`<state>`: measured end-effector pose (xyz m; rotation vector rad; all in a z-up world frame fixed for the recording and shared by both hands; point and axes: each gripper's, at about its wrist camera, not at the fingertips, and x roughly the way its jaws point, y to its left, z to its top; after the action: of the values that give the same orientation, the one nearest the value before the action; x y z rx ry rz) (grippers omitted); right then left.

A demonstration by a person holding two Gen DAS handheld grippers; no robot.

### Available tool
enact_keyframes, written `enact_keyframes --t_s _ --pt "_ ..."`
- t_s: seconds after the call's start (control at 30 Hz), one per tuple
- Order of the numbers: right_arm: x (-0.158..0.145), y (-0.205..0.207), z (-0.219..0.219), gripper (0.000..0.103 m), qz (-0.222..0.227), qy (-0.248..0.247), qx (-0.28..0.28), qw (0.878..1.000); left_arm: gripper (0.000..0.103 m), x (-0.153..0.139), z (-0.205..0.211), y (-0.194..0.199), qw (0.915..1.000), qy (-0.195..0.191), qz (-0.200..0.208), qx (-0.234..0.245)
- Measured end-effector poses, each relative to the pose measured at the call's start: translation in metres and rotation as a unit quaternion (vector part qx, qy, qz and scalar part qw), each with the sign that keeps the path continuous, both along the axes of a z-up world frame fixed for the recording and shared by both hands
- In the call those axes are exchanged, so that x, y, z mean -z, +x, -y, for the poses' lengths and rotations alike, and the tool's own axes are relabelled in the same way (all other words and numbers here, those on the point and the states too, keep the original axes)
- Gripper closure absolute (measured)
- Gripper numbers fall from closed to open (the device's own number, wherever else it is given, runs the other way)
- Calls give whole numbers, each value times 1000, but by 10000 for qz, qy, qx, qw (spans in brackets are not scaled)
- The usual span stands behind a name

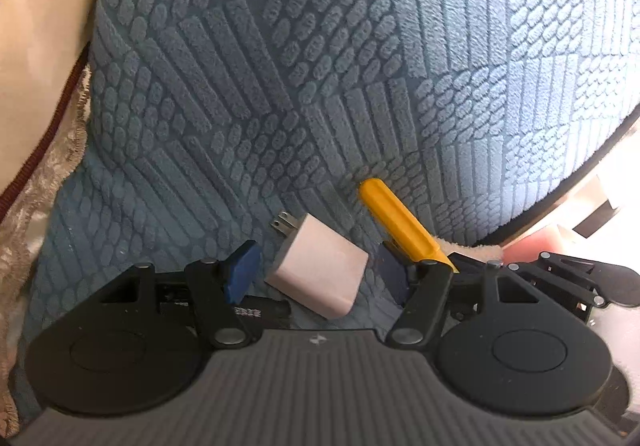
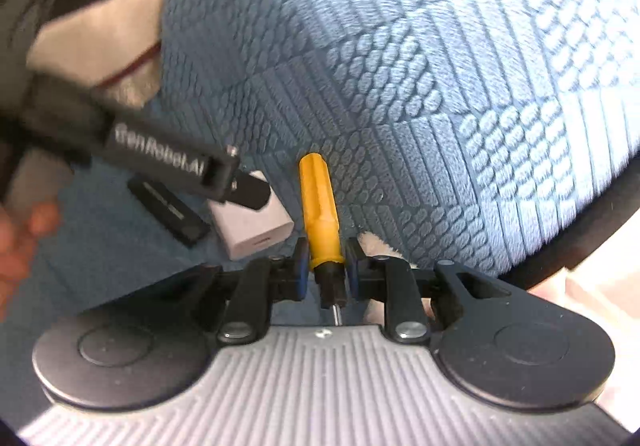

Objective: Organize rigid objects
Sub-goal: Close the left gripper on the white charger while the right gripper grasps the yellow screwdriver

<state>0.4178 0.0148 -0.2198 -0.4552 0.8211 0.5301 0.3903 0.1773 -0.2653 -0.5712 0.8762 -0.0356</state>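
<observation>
A pale pink wall charger [image 1: 320, 270] with metal prongs lies on the blue textured cushion [image 1: 320, 66] between the blue pads of my left gripper [image 1: 316, 270], whose jaws stand wide apart around it without touching. A yellow-handled screwdriver [image 2: 319, 206] lies on the cushion; my right gripper [image 2: 326, 266] has its pads close on either side of the handle's black collar, and whether they press on it is unclear. The screwdriver also shows in the left wrist view [image 1: 400, 224]. The charger shows in the right wrist view [image 2: 252, 226], partly behind the left gripper's finger [image 2: 168, 162].
A flat black bar-shaped object [image 2: 168, 212] lies on the cushion left of the charger. A cream cushion with red piping and lace [image 1: 36, 86] lies at the left. The blue cushion's edge drops off at the right [image 1: 560, 198]. A hand [image 2: 20, 242] shows at the far left.
</observation>
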Motion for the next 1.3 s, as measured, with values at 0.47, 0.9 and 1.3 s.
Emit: enact_keyframes --t_s 0.47,0.9,1.3 --pt "24 -13 28 80 -1074 413 649 9912 32 4 33 11 9984 467 -90 321" --pt "41 -31 17 80 -1533 380 434 9865 29 14 61 21 9892 1276 -183 700" --pt "43 -28 18 80 -1582 468 585 9846 30 18 69 28 9867 1466 -106 694"
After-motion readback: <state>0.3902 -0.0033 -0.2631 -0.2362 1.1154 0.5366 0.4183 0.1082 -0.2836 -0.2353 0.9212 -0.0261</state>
